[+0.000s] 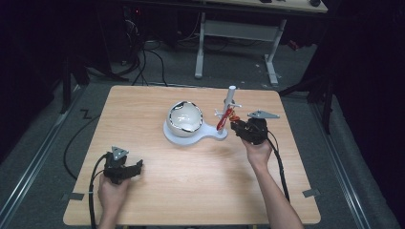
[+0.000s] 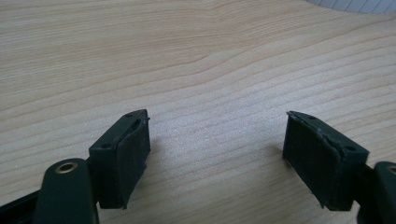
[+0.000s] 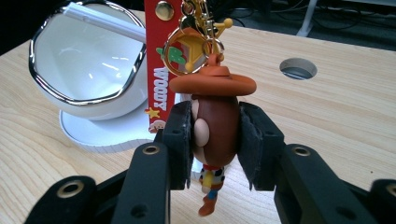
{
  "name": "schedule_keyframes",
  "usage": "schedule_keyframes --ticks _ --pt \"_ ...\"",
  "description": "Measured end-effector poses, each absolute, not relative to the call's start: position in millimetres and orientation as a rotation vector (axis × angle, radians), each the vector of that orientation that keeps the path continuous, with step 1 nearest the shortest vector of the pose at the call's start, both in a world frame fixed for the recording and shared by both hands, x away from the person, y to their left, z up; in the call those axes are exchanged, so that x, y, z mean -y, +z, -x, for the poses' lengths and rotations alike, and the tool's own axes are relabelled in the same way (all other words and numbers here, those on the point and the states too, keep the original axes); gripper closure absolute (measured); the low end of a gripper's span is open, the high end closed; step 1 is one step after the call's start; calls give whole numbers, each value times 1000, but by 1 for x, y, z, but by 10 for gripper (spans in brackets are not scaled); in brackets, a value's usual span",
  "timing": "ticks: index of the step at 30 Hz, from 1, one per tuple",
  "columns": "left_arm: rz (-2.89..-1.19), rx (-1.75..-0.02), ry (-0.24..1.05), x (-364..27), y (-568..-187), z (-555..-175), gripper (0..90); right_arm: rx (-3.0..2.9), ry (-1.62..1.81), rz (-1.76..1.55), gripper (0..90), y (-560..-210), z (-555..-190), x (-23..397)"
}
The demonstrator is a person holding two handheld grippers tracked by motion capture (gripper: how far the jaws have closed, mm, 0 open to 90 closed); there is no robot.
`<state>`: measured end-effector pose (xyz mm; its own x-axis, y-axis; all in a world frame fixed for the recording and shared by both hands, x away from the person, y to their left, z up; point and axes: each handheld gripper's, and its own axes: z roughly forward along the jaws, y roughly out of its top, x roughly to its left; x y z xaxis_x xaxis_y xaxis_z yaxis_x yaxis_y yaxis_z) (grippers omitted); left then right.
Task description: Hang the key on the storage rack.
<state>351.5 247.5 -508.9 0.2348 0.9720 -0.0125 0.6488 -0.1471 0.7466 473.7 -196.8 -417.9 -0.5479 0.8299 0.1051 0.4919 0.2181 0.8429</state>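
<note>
A cowboy figure keychain (image 3: 215,135) with a brown hat hangs by a gold clasp, next to its red strap (image 3: 158,60) with a printed name. My right gripper (image 3: 215,144) is shut on the figure's head, one pad on each side. In the high view the keychain (image 1: 223,119) hangs from a white peg post (image 1: 230,100), and the right gripper (image 1: 236,126) is just to its right. My left gripper (image 1: 138,167) rests near the table's front left. Its jaws stand wide open in the left gripper view (image 2: 217,154), with bare wood between them.
A white glossy bowl with a chrome rim (image 1: 185,118) sits tilted on the flat white base (image 1: 210,136) that also carries the post. A round cable hole (image 3: 298,68) is cut into the tabletop beyond the figure. Desk legs and cables stand behind the table.
</note>
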Motion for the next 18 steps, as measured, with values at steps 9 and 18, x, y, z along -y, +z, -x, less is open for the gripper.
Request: schedule_keyframes --ticks 9,18 --pt "-1875 -1485 652 -247 -509 -351 235 -2133 1245 -1213 623 -417 -473 198" --pt "-1876 -1485 652 -247 -509 -351 235 -2135 1228 -1170 566 -409 -463 204"
